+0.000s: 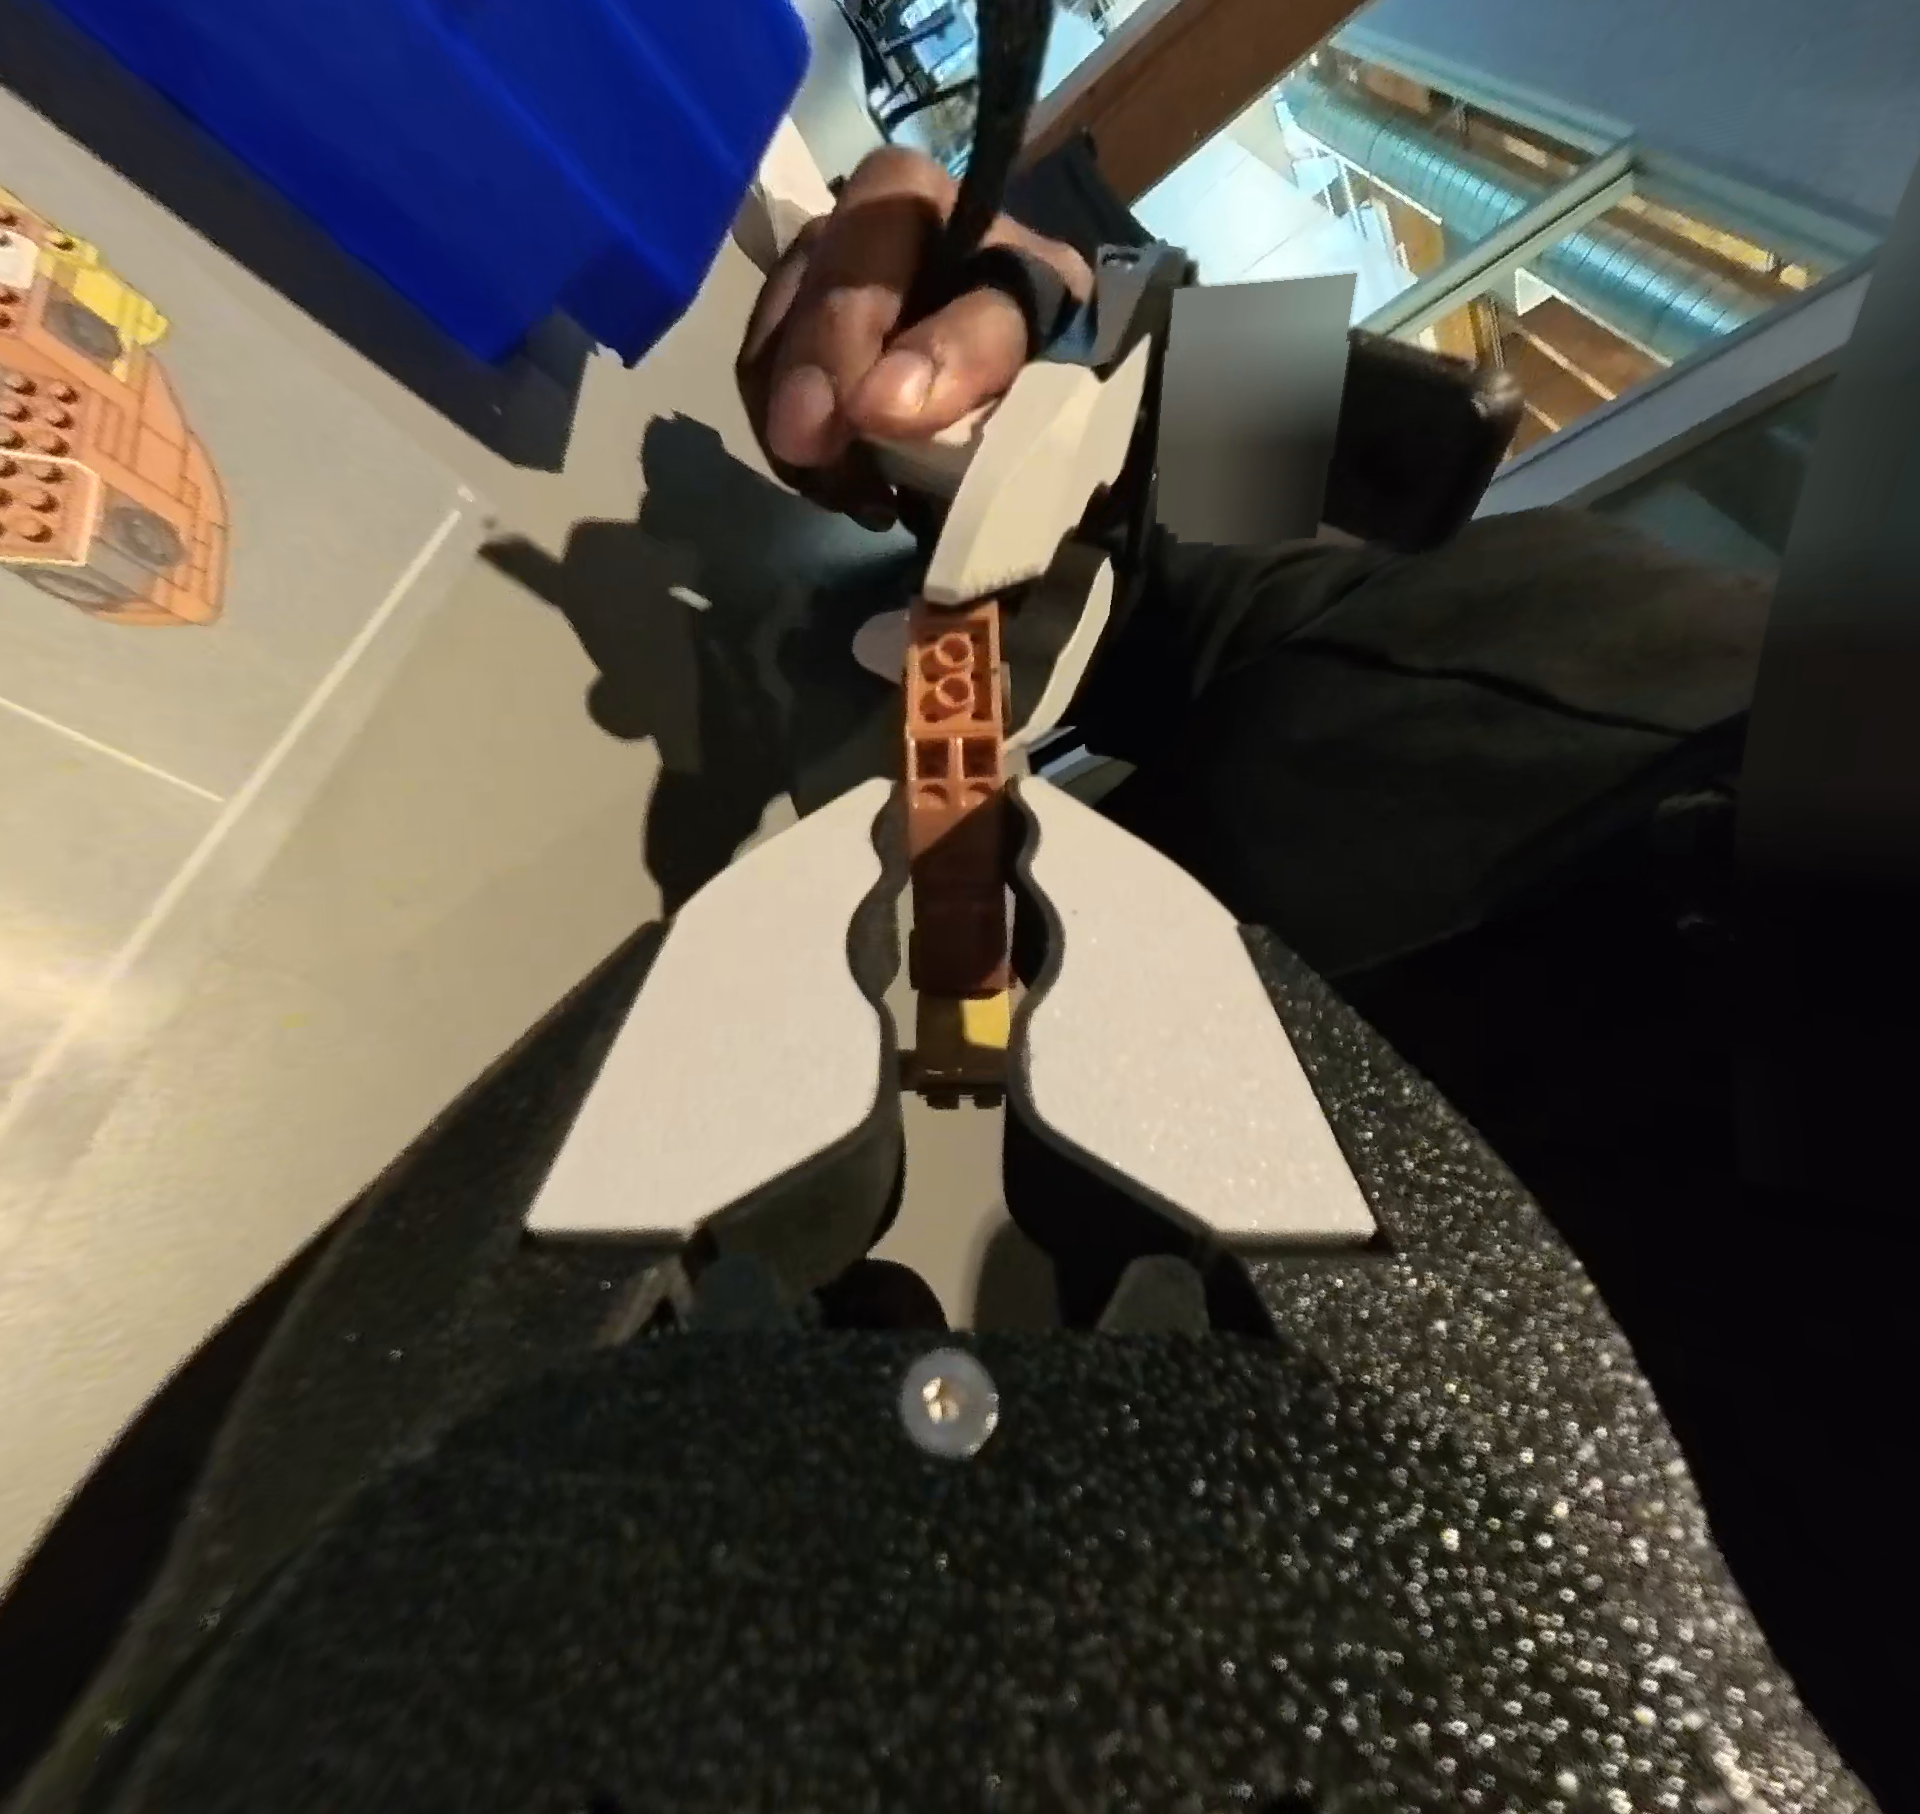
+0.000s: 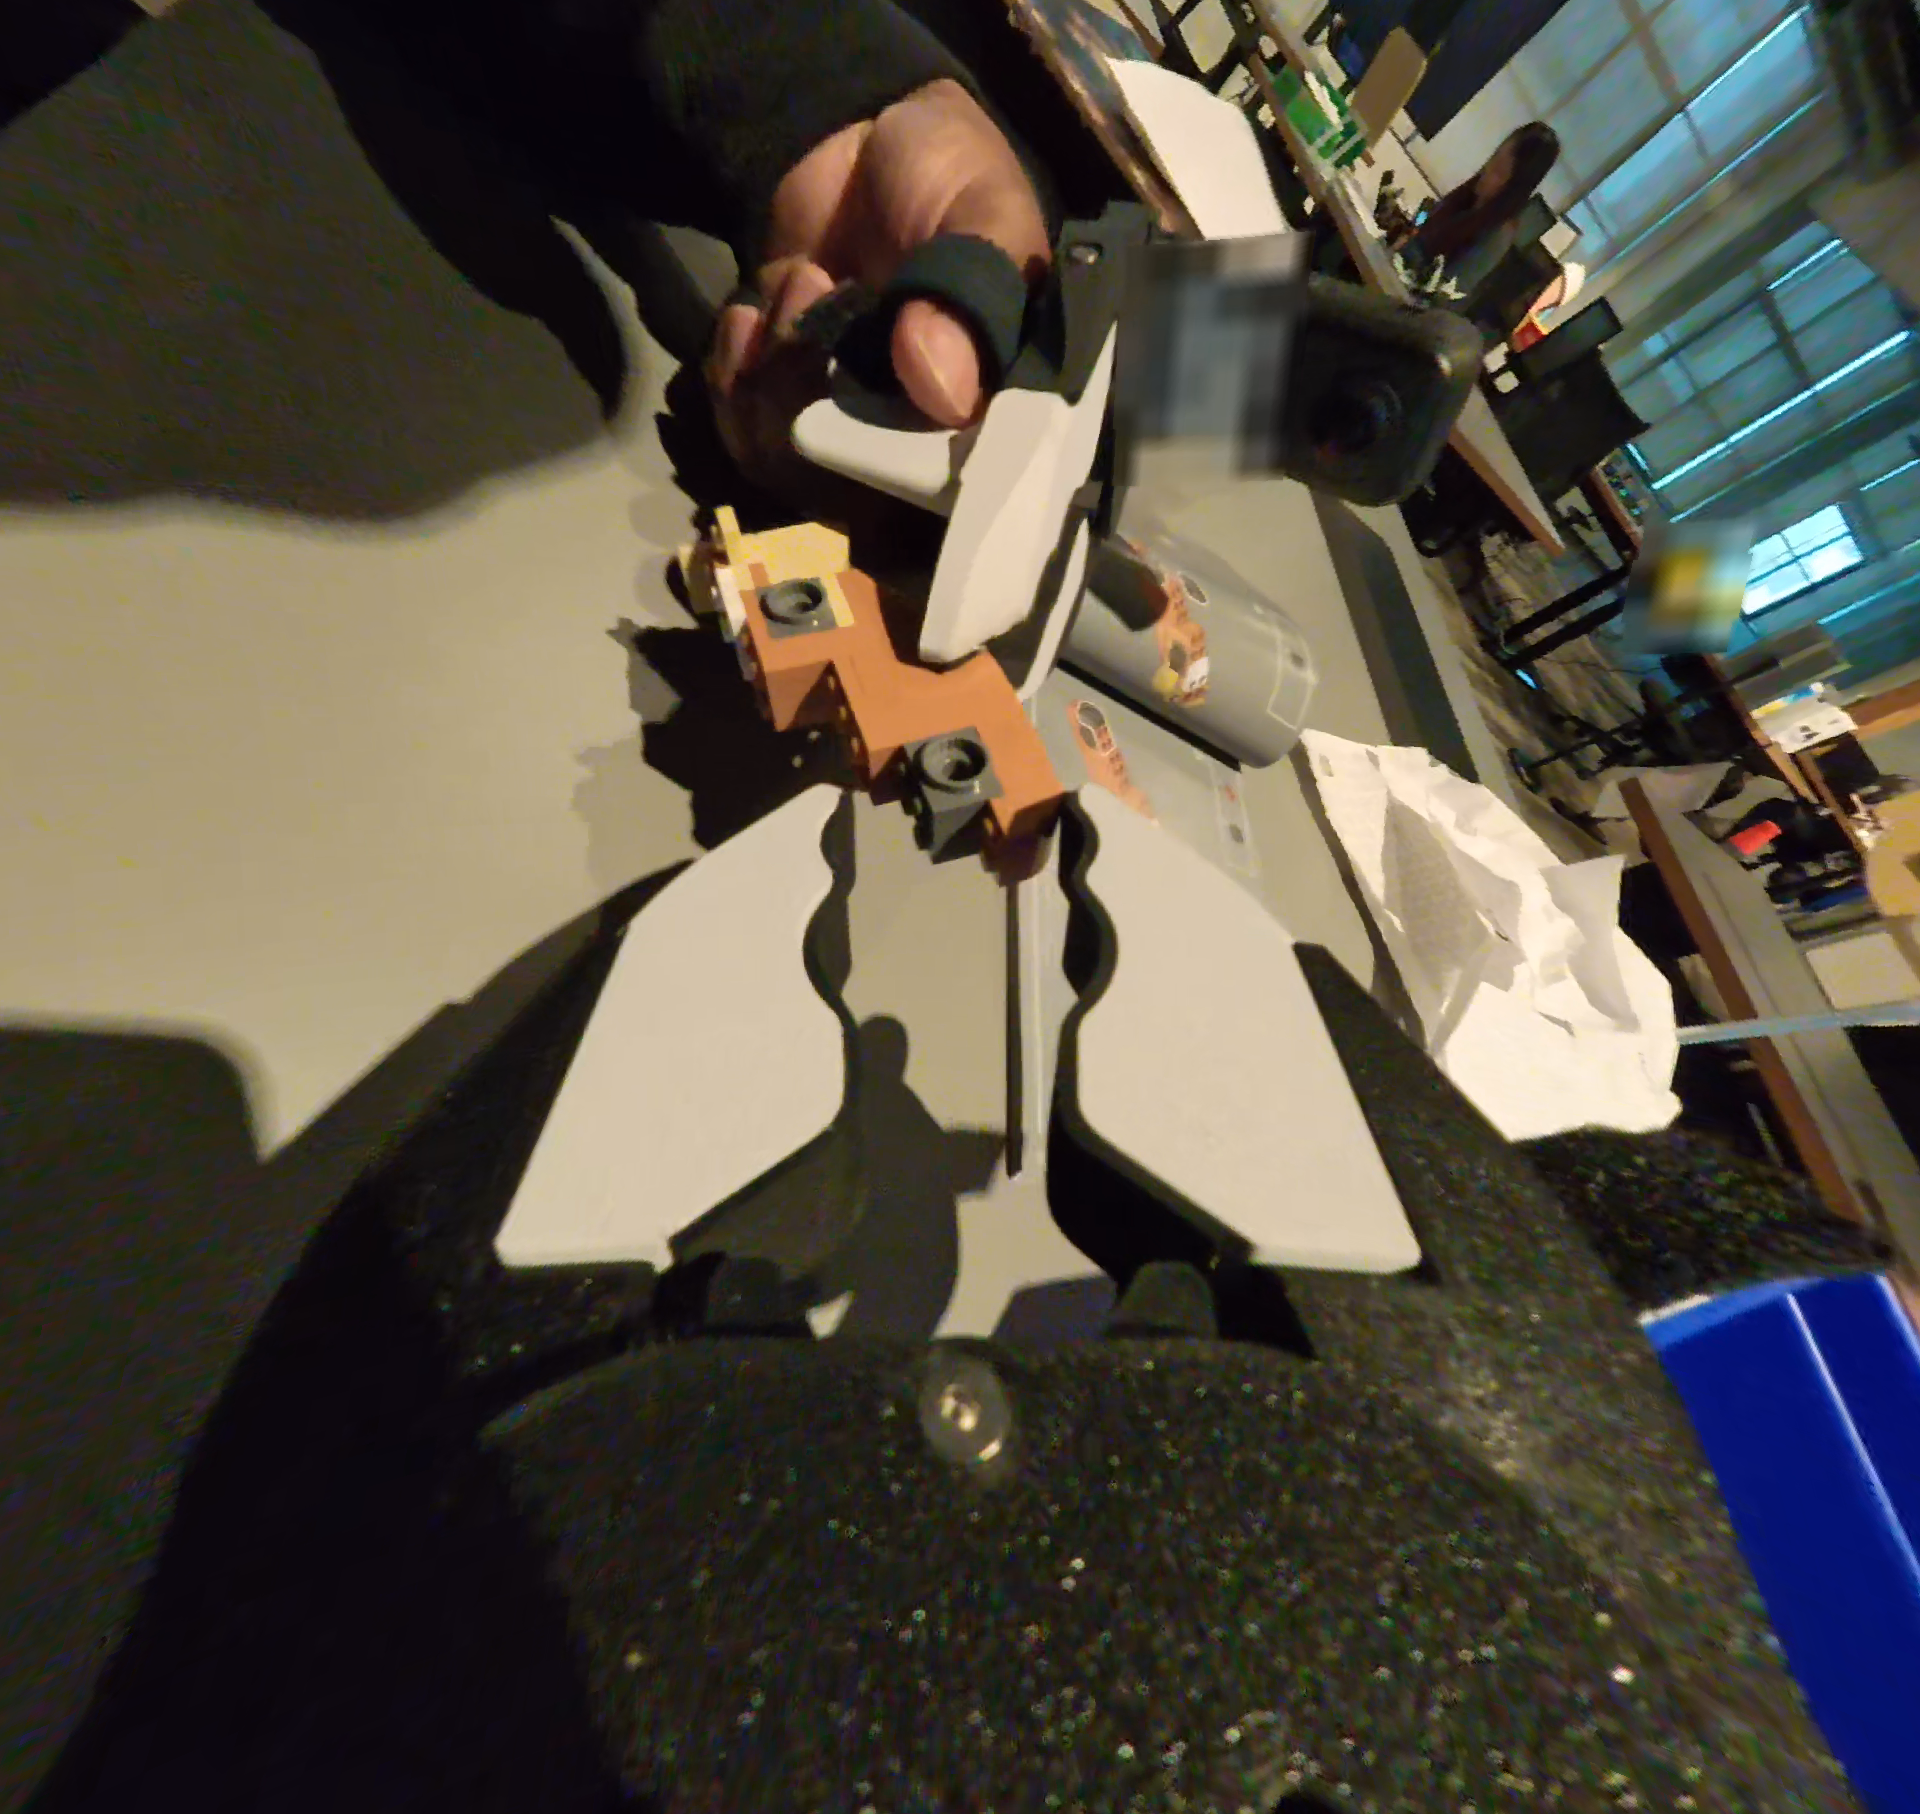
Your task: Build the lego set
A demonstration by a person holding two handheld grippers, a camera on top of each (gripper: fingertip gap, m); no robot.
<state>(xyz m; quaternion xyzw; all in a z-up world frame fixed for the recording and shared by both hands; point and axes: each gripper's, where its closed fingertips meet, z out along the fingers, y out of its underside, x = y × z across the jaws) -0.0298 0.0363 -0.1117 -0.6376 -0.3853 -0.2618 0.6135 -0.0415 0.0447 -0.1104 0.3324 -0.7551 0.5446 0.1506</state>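
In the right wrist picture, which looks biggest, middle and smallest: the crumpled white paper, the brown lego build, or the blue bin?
As they look in the right wrist view:
1. Crumpled white paper, largest.
2. Blue bin, but it is cut off by the picture's edge and sits near the camera, so its place is unsure.
3. Brown lego build, smallest.

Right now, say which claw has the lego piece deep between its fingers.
The left claw: the brown lego piece runs down its gap; the right claw meets only its end.

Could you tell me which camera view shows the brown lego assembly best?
The right wrist view: the brown lego assembly shows its stepped side, grey studs and pale end. The left wrist view gives only its narrow underside, clamped between the left gripper jaws.
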